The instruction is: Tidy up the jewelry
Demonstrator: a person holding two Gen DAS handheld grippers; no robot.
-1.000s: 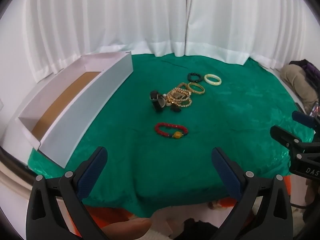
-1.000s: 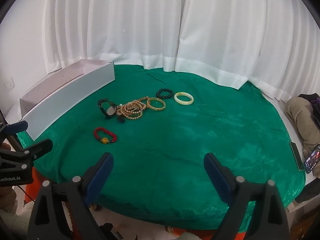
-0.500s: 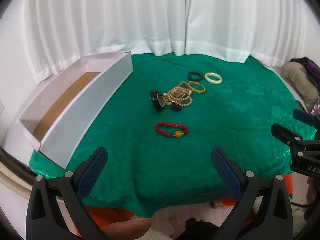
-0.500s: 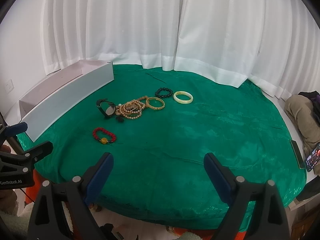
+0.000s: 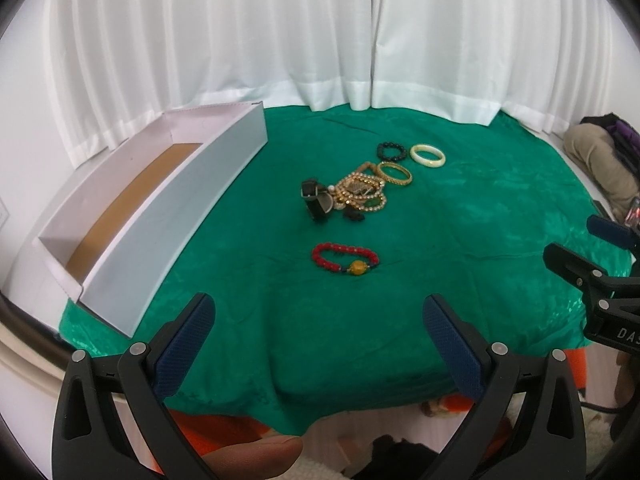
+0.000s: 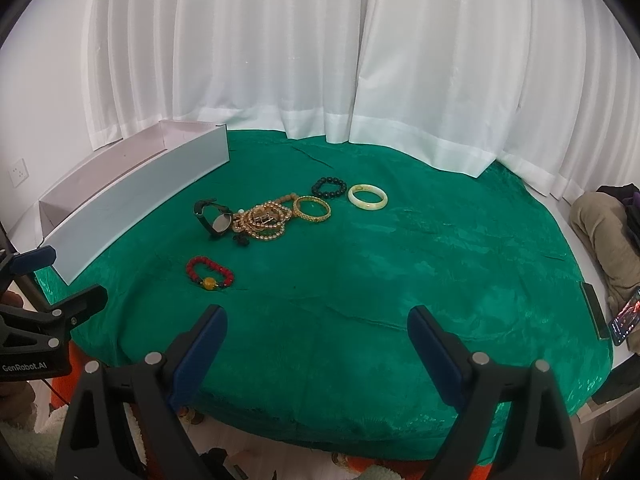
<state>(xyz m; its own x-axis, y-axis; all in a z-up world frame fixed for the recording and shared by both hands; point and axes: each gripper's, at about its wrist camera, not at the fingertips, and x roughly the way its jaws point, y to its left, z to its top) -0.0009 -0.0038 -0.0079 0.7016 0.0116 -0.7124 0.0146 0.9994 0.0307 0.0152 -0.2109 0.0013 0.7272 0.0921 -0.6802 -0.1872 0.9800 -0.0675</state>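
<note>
Both my claws hang spread and empty over the near edge of the green cloth (image 5: 460, 240): left gripper (image 5: 318, 318), right gripper (image 6: 318, 330). Red bead bracelet (image 5: 345, 257) lies nearest, apart from the rest. Beyond it: black watch (image 5: 316, 200) touching a tangled gold bead pile (image 5: 362, 194), possibly several strands; then gold bangle (image 6: 312, 208), black bead bracelet (image 6: 329, 187), pale jade bangle (image 6: 368, 197). Left view alone shows the white box's (image 5: 176, 216) brown floor; right view alone shows a phone (image 6: 624, 318).

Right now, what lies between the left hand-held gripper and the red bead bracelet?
Nothing: only bare green cloth separates the left hand-held gripper from the red bead bracelet, as the left wrist view shows.
</note>
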